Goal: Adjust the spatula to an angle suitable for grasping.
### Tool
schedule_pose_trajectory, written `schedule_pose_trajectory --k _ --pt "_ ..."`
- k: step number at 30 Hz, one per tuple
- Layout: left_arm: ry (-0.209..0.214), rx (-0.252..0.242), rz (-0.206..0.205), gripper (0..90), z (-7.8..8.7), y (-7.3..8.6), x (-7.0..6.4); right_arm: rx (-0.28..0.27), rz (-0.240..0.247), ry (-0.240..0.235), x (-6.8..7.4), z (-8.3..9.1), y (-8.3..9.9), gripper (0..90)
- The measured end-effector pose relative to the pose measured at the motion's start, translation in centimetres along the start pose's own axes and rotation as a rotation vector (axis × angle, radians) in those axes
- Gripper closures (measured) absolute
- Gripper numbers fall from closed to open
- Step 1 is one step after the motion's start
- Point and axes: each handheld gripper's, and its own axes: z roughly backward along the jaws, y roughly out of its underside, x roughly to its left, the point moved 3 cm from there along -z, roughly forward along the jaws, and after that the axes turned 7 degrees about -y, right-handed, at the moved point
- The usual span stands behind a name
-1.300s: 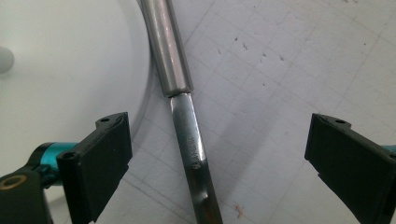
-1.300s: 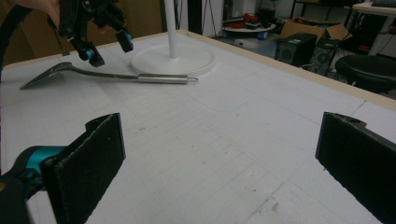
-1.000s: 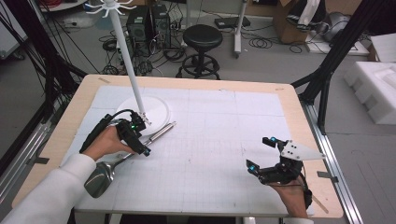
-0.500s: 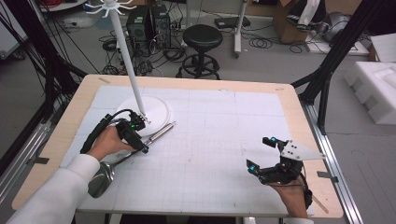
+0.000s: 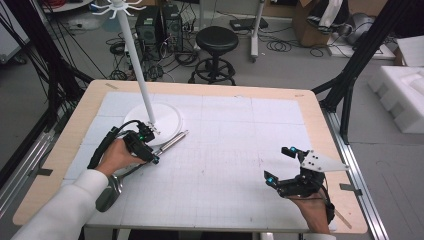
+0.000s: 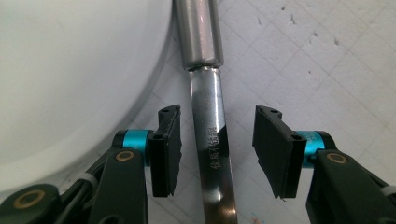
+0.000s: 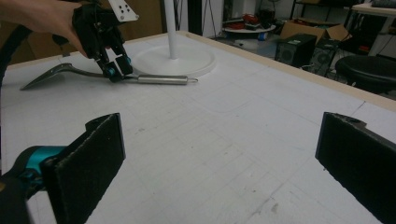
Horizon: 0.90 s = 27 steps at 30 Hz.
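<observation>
Spatula (image 6: 212,154) between open left tool (image 6: 217,149) jaws

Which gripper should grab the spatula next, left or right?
Left. The left gripper already straddles the spatula shank, jaws open either side. The right gripper sits open across the table, far from it.

Left far: the white stand base (image 5: 162,120) and its pole (image 5: 137,60) block you just beyond the spatula (image 5: 150,155).
Centre: open mat (image 5: 230,150), you can pass freely.
Right near: your right gripper (image 5: 285,167) has free room all around.
</observation>
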Motion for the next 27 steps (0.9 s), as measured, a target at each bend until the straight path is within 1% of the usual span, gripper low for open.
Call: schedule_pose_trajectory --k 2,6,8,13,15,18,21,23,24,25,26,27 --pt "-0.008 -0.005 0.001 54.2 -0.04 0.06 0.03 -0.002 0.004 0.001 -0.01 0.00 -0.03 0.4" --pt "0.000 -0.003 0.006 58.7 -0.04 0.12 0.06 -0.001 0.003 0.001 -0.02 -0.01 -0.01 0.4" --pt "-0.007 0.000 0.003 59.8 -0.08 0.11 0.04 -0.002 0.003 0.001 -0.03 0.01 -0.01 0.4" --pt "-0.007 0.019 0.004 62.8 -0.28 0.11 0.09 -0.003 0.003 0.002 0.00 0.00 -0.04 0.3" --pt "-0.010 0.018 0.012 65.5 -0.39 0.13 0.07 -0.002 0.003 0.001 -0.02 0.01 -0.03 0.3" --pt "-0.013 0.033 0.003 70.6 -0.44 0.17 0.12 -0.005 0.006 0.002 -0.06 0.02 -0.03 0.4" --pt "-0.023 0.033 0.003 71.5 -0.50 0.10 -0.05 -0.005 0.005 0.002 -0.06 0.03 -0.04 0.3" --pt "-0.031 0.027 0.019 71.9 -0.56 0.04 -0.26 -0.006 0.004 0.003 -0.03 0.02 -0.05 0.4" --pt "-0.034 0.041 0.012 72.3 -0.48 0.04 -0.16 -0.005 0.004 0.003 -0.02 0.01 -0.07 0.4" --pt "-0.034 0.034 0.041 72.8 -0.55 -0.02 -0.32 -0.004 0.003 0.001 0.01 0.00 -0.06 0.4" --pt "-0.039 0.047 0.029 73.1 -0.46 -0.02 -0.19 -0.003 0.003 0.001 0.02 0.01 -0.07 0.3" --pt "-0.039 0.043 0.048 73.4 -0.49 -0.05 -0.30 -0.005 0.007 0.000 -0.01 -0.01 -0.09 0.4"
